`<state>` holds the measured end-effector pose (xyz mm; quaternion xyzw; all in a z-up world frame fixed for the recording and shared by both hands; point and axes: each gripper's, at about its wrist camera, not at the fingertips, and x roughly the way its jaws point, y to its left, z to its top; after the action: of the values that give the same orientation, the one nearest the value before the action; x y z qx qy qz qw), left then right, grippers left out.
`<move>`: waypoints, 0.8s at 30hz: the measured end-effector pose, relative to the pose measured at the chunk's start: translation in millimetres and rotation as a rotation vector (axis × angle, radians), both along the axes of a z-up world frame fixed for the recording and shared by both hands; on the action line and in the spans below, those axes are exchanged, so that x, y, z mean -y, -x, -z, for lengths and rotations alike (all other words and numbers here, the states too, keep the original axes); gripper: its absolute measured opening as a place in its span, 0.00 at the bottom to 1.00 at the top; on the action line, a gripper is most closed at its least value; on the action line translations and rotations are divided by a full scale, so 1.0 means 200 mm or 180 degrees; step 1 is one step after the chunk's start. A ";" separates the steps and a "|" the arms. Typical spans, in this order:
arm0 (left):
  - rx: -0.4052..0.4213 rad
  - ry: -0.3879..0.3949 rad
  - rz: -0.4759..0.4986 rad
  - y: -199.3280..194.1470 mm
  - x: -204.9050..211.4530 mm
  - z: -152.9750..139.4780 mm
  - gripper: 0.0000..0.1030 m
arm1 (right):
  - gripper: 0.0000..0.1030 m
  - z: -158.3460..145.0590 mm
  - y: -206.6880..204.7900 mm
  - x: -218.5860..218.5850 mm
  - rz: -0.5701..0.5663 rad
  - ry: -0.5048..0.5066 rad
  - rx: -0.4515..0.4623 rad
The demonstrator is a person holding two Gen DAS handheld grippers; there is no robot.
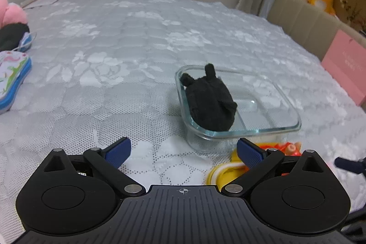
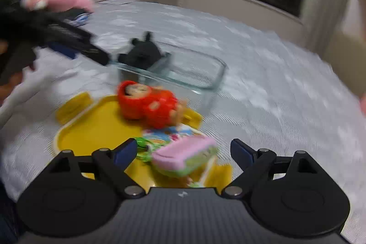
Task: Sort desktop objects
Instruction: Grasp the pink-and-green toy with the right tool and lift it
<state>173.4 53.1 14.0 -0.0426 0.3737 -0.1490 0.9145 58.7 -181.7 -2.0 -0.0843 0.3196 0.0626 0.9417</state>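
A black plush toy [image 1: 209,102] lies in the left half of a clear glass container [image 1: 270,127] on the bed; the same black plush toy [image 2: 143,53] and glass container [image 2: 212,81] show blurred in the right wrist view. My left gripper [image 1: 184,152] hovers open just in front of the container, holding nothing. A yellow lid [image 2: 96,127] lies nearer, carrying a red-hooded doll [image 2: 148,104] and a pink and green toy [image 2: 185,157]. My right gripper [image 2: 183,153] stands open over that pink toy, not touching it. The left gripper [image 2: 68,38] appears as a dark blur at the left.
A white quilted bedspread [image 1: 114,38] covers the whole surface. A blue-edged patterned pouch [image 1: 11,81], a dark item and a pink plush [image 1: 11,13] lie at the left edge. A pink box [image 1: 345,68] and a beige headboard stand at the right.
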 end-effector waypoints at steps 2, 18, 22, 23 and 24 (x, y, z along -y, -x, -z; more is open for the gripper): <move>0.0020 -0.0045 0.0037 0.00 0.02 0.00 0.99 | 0.85 0.02 -0.04 0.06 0.0125 -0.0334 -0.0124; -0.0016 -0.0115 0.0110 0.00 0.04 0.02 0.99 | 0.57 -0.32 -0.10 0.28 0.0134 -0.1331 0.0033; -0.0043 -0.0118 0.0108 -0.01 0.04 0.03 0.99 | 0.57 -0.50 -0.16 0.27 0.0031 -0.1296 0.0252; -0.0052 -0.0123 0.0107 -0.01 0.04 0.03 0.99 | 0.57 -0.55 -0.18 0.26 0.0004 -0.1261 0.0344; -0.0064 -0.0127 0.0106 -0.02 0.03 0.04 0.99 | 0.57 -0.59 -0.20 0.25 -0.0016 -0.1219 0.0448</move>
<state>177.1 46.4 6.7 -0.0196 0.3865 -0.1563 0.9087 98.9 -231.0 116.2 0.0913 0.2350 0.1185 0.9604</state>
